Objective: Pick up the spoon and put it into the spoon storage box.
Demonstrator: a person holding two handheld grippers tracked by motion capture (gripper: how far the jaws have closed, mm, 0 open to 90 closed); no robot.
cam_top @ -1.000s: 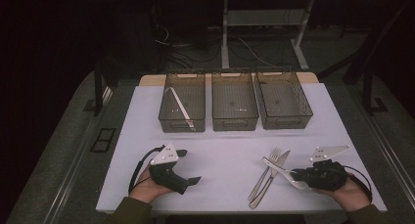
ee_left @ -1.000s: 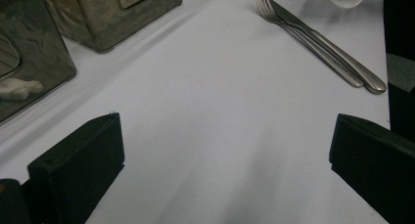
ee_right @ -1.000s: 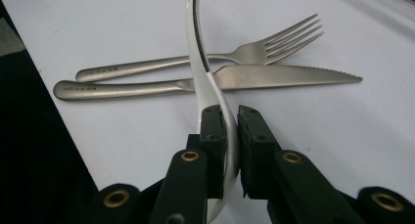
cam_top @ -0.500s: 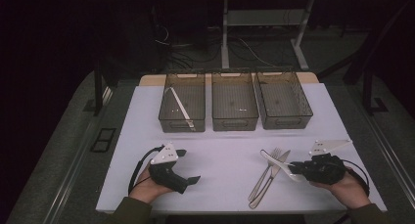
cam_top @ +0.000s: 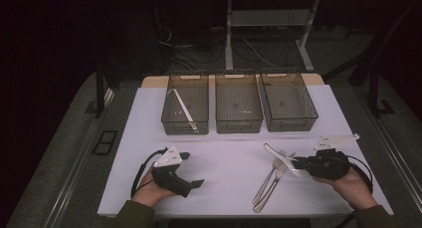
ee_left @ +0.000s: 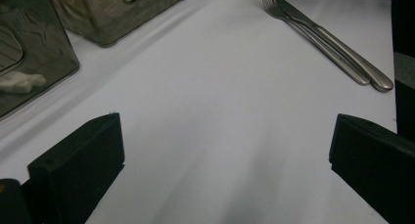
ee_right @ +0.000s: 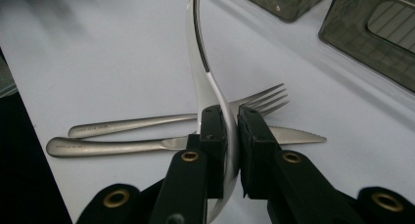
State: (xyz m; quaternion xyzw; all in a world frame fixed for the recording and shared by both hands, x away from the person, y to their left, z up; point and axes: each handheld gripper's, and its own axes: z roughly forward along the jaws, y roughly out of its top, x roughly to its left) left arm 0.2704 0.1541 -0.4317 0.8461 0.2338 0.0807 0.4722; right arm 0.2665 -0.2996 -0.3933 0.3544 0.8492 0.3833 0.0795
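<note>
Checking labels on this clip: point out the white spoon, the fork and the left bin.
white spoon (ee_right: 201,62): right gripper view, on its curved handle above the jaws.
fork (ee_right: 266,99): right gripper view, on the tines.
left bin (cam_top: 184,124): high view, on its near wall.

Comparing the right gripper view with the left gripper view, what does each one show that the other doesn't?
Right gripper view: the right gripper, jaws shut on a curved white plastic spoon, which crosses in front of the cutlery.

Left gripper view: the left gripper, jaws wide open and holding nothing, and a white plastic piece inside a smoky translucent plastic bin.

Shared: the white table, the steel fork and steel knife lying side by side, and the smoky bins.
</note>
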